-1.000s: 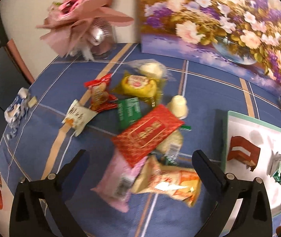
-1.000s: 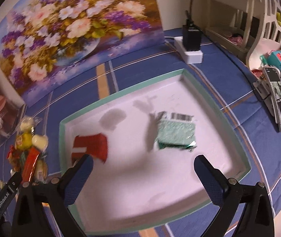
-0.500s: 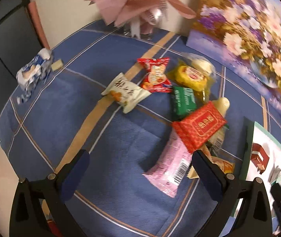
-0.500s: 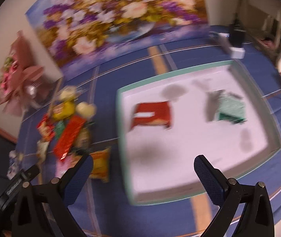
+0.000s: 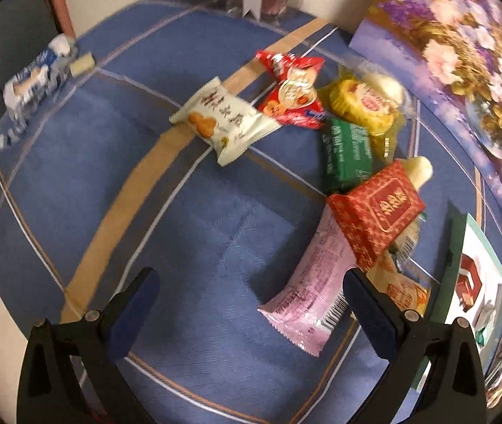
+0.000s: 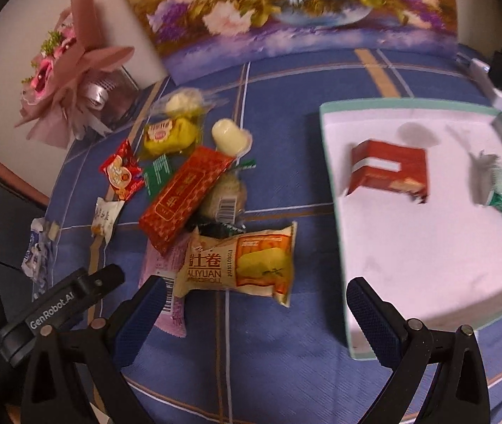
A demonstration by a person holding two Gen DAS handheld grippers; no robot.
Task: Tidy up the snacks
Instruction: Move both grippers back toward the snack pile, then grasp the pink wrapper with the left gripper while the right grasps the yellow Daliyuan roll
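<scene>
A pile of snacks lies on the blue tablecloth: a red box (image 5: 378,208) (image 6: 184,194), a pink packet (image 5: 307,300), a cream roll packet (image 6: 240,265), a green packet (image 5: 348,148), a yellow cake (image 5: 364,106), a red packet (image 5: 293,92) and a white packet (image 5: 222,120). The white tray (image 6: 335,190) holds a red box (image 6: 388,171) and a green wrapper (image 6: 501,190). My left gripper (image 5: 251,304) is open and empty above the cloth, left of the pink packet. My right gripper (image 6: 254,314) is open and empty, just in front of the cream roll packet.
A flower painting (image 6: 286,10) leans at the back. A pink bouquet (image 6: 71,70) stands at the back left. A blue-white wrapper (image 5: 35,77) lies near the table's left edge. A power strip (image 6: 487,81) sits behind the tray.
My left gripper has swung left and closer to the cloth, away from the pile. My right gripper has moved left from over the tray to the snack pile.
</scene>
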